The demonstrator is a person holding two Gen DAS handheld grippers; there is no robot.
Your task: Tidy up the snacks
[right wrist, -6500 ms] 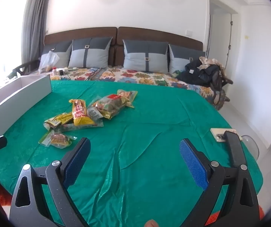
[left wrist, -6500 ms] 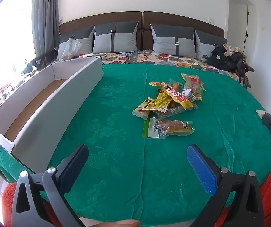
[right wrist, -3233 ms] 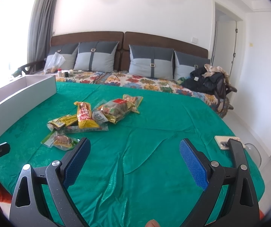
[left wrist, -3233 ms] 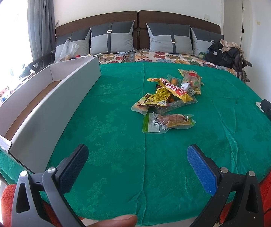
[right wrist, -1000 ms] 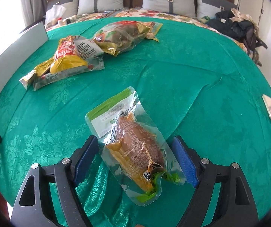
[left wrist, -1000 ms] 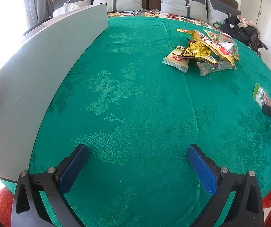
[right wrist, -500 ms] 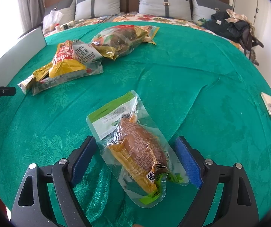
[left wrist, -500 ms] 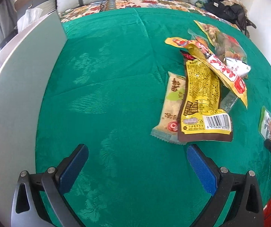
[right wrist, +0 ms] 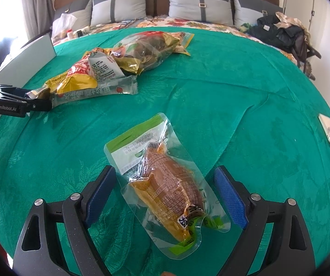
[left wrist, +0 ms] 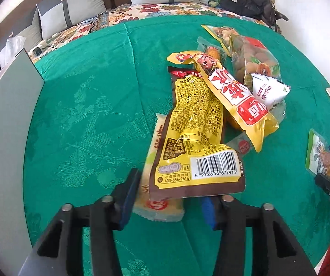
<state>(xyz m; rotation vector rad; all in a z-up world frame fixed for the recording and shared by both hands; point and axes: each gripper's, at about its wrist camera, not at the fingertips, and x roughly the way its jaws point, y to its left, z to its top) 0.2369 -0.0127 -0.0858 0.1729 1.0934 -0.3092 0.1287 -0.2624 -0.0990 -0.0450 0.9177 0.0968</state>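
A heap of snack packets (left wrist: 229, 87) lies on the green bedspread (left wrist: 91, 105). My left gripper (left wrist: 168, 184) is at its near end with the jaws closing. A pale yellow packet (left wrist: 158, 204) sits between them. The left pad (left wrist: 130, 191) touches it, and a yellow-brown barcode packet (left wrist: 197, 142) covers the right fingertip. In the right wrist view the left gripper (right wrist: 40, 103) pinches the heap's end. My right gripper (right wrist: 165, 172) stands open astride a clear packet of brown food (right wrist: 165, 184), pads clear of it.
A long grey-white cardboard box (left wrist: 3, 138) stands along the left edge of the bed. A phone (right wrist: 328, 128) lies at the right edge. Grey pillows (right wrist: 199, 2) and a dark pile of clothes (right wrist: 280, 32) are at the far end.
My left gripper has moved up to the near end of the heap and its jaws have narrowed from wide open around the pale packet. The right gripper has stayed over the clear packet.
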